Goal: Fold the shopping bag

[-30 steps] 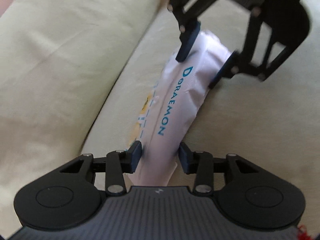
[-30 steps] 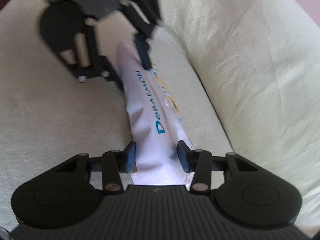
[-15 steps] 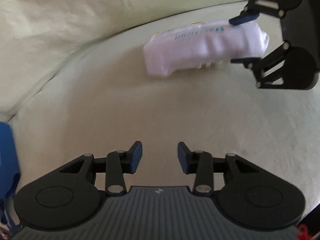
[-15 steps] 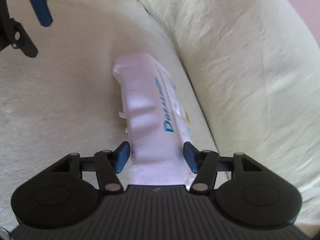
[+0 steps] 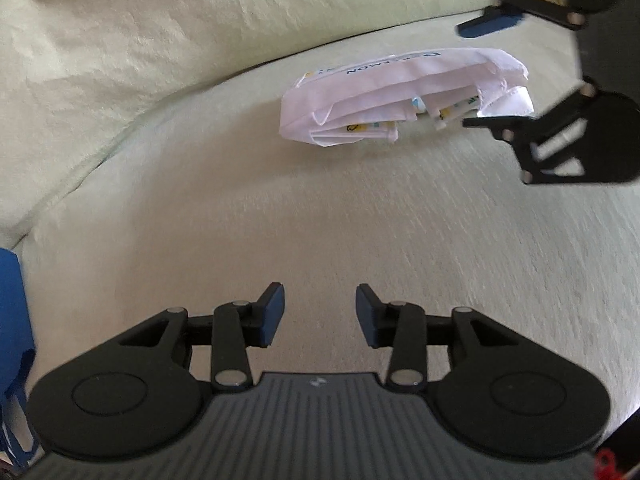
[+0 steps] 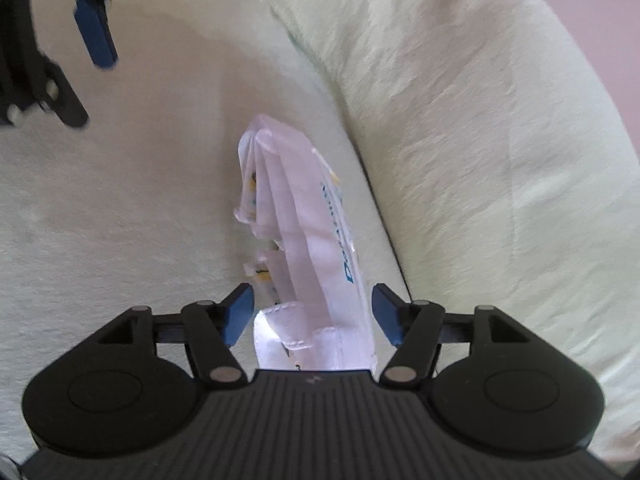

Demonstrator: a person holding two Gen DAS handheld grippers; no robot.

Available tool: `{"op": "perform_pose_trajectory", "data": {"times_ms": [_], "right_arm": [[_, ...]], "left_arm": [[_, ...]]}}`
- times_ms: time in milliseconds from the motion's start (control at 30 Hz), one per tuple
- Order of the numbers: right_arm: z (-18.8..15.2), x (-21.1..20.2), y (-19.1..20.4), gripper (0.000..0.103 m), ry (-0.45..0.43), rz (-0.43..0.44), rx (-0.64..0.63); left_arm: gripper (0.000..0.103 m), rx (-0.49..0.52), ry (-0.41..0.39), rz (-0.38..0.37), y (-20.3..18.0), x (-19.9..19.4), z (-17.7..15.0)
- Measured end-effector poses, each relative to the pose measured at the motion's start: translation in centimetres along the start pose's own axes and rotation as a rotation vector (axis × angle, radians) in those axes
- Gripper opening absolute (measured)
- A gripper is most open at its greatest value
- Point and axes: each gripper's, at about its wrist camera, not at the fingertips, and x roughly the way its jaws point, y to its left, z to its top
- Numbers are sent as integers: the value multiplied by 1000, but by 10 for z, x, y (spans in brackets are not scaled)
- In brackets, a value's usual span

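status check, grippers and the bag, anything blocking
Left gripper open, empty, off the bag. Right gripper opening, pads clear of the bag end between them. Folded shopping bag lies on the sofa seat. Nothing in the way.

A pale yellow-green fabric sofa seat cushion (image 5: 280, 216) fills the frame's middle, its matching wrinkled back cushion (image 5: 160, 20) across the top. A blue object (image 5: 12, 320), unclear, sits at the left edge.
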Motion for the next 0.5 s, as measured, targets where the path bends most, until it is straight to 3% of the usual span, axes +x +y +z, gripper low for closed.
{"op": "perform_pose_trajectory", "data": {"times_ms": [167, 300, 500], "right_arm": [[-7, -41, -10, 62, -5, -6, 264], [-18, -72, -13, 62, 71, -8, 604], [-25, -119, -5, 62, 107, 21, 917]], "left_arm": [[47, -66, 6, -9, 2, -9, -5], [47, -138, 15, 14, 1, -22, -12], [47, -208, -1, 16, -6, -61, -33]]}}
